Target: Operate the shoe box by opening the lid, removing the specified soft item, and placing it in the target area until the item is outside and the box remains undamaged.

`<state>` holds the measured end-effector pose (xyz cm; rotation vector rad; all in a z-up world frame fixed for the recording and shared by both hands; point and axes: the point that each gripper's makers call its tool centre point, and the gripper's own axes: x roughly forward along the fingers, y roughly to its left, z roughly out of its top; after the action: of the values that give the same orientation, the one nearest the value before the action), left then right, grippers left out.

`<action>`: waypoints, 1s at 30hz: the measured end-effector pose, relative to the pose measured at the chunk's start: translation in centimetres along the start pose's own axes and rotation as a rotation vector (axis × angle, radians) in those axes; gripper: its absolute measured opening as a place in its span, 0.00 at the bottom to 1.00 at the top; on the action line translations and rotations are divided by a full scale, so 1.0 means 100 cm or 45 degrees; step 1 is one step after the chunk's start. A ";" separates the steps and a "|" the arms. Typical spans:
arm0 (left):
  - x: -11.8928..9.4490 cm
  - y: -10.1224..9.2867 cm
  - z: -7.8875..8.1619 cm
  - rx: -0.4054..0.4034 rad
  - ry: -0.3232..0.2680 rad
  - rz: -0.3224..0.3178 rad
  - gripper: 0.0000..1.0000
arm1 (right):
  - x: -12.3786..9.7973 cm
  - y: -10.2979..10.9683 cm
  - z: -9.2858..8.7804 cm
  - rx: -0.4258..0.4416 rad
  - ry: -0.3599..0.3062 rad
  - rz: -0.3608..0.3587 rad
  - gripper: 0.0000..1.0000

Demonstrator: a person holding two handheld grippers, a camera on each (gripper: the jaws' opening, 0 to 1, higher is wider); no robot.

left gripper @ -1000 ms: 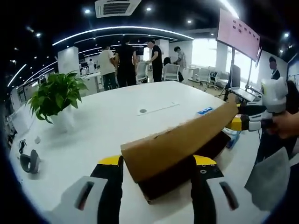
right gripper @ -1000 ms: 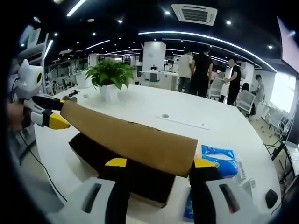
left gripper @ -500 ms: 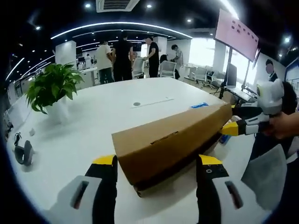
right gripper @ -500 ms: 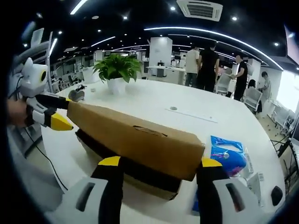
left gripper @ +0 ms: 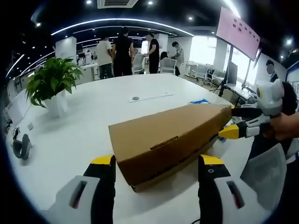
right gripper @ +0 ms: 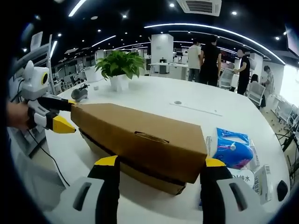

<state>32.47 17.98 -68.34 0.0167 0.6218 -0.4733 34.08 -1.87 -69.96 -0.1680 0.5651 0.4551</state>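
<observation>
Lying lengthwise between both grippers, the shoe box (left gripper: 168, 140) is sitting just ahead of the left gripper (left gripper: 156, 163) and right gripper (right gripper: 161, 165), jaws spread

I'm looking at an open-plan office: a big white tabletop (left gripper: 107, 107) with a potted plant (left gripper: 50, 86), office chairs (left gripper: 169, 66), a wall screen (left gripper: 237, 33), ceiling light strips (left gripper: 121, 21) and people standing (left gripper: 122, 51) beyond.

White tabletop (left gripper: 107, 107). Potted plant (right gripper: 120, 70) far beyond the jaws, left of them in both views. Blue tissue pack (right gripper: 232, 150) just right of the right jaw in the right gripper view. People (left gripper: 124, 51) standing well behind; wall screen (left gripper: 236, 32) upper right.
</observation>
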 end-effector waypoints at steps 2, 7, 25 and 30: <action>0.000 -0.001 -0.002 -0.056 0.008 0.003 0.72 | 0.001 0.001 -0.005 0.015 0.014 0.009 0.70; 0.003 0.001 -0.005 -0.067 0.017 0.019 0.70 | 0.002 0.002 -0.009 0.033 0.025 0.022 0.70; -0.005 0.005 -0.033 -0.452 0.026 0.048 0.68 | -0.010 0.000 -0.036 0.449 0.114 0.033 0.71; -0.009 0.003 -0.034 -0.711 -0.048 0.015 0.78 | -0.011 -0.004 -0.042 0.692 0.108 0.042 0.71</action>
<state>30.07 19.18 -70.67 -0.5167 0.6994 -0.2749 31.44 -3.75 -72.87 0.3435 0.7558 0.3131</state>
